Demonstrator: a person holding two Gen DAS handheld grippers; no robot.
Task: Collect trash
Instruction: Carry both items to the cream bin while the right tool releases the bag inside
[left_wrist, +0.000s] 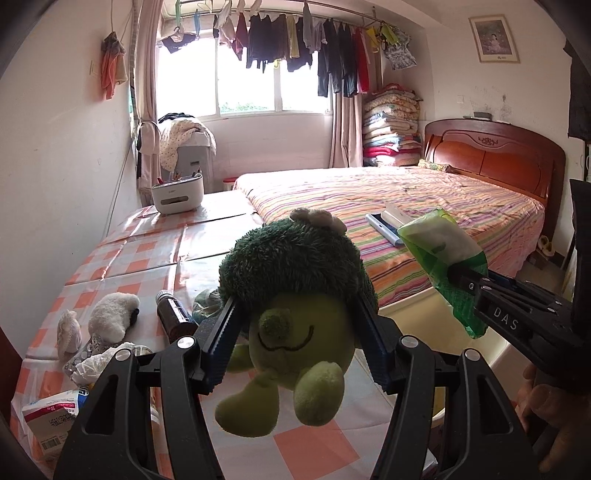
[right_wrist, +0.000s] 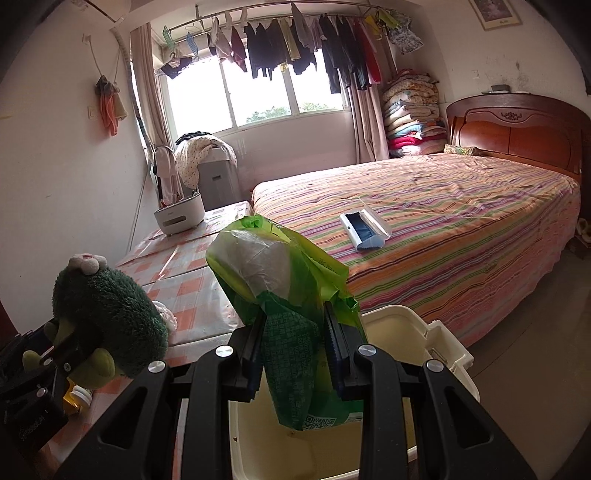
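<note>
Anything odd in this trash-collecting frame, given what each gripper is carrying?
Yes. The left gripper is clamped on a green plush toy, hardly trash, and lifted off the checkered table. The right gripper pinches a crumpled green bag above the open cream bin.

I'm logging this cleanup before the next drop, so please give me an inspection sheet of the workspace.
Surface: checked tablecloth, partly littered.
Job's things: green wrapper above cream bin.
Clutter: brown bottle, crumpled paper, white fluffy item, boxed pack.
Grippers: left gripper clamps plush toy; right gripper shut on the wrapper.
Cables: nothing seen.
Surroundings: striped bed, hanging laundry, window.
</note>
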